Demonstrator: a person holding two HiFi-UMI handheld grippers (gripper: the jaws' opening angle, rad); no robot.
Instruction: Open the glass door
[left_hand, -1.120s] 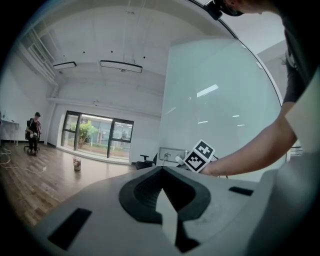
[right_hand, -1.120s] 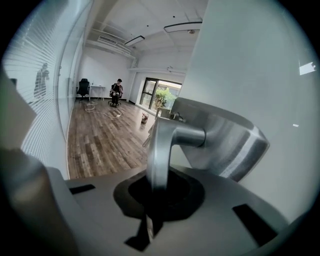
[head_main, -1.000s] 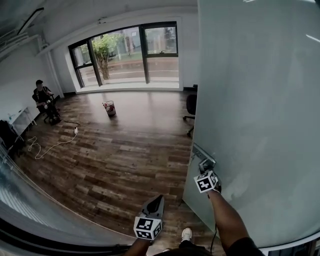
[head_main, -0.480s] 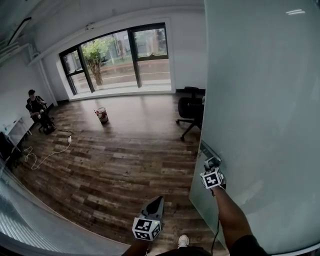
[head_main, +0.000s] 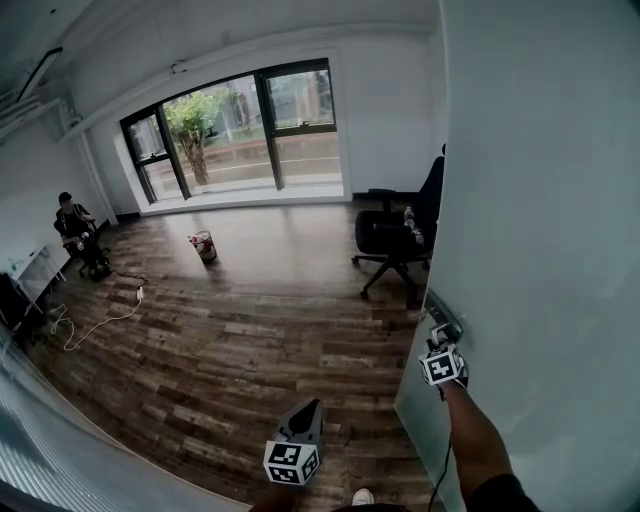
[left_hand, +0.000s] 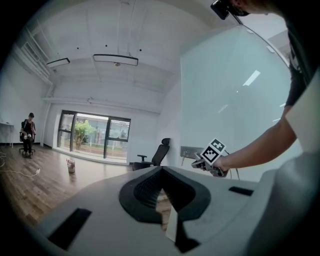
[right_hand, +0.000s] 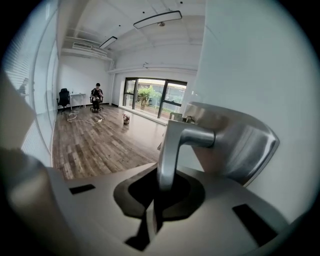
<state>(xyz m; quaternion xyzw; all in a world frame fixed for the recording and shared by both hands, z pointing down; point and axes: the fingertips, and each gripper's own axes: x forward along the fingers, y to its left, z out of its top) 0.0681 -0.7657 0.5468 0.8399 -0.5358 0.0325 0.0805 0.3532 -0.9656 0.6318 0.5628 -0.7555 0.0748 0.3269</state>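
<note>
The glass door (head_main: 545, 220) fills the right side of the head view, with its metal lever handle (right_hand: 172, 145) set close to the door's free edge. My right tongs (right_hand: 161, 192) are clamped tight on the end of that lever. My left tongs (left_hand: 161, 175) hang low over the wooden floor (head_main: 230, 340), jaws closed together on nothing. Past the door's edge stands a black office chair (head_main: 395, 235). A small bin (head_main: 203, 246) sits on the floor near the window (head_main: 240, 125).

The glass door (head_main: 540, 200), a tall, frosted, pale panel, stands swung open over the wooden floor (head_main: 250, 330), with a silver lever handle (right_hand: 172, 150) on a brushed metal plate (right_hand: 240, 145) near its free edge.
</note>
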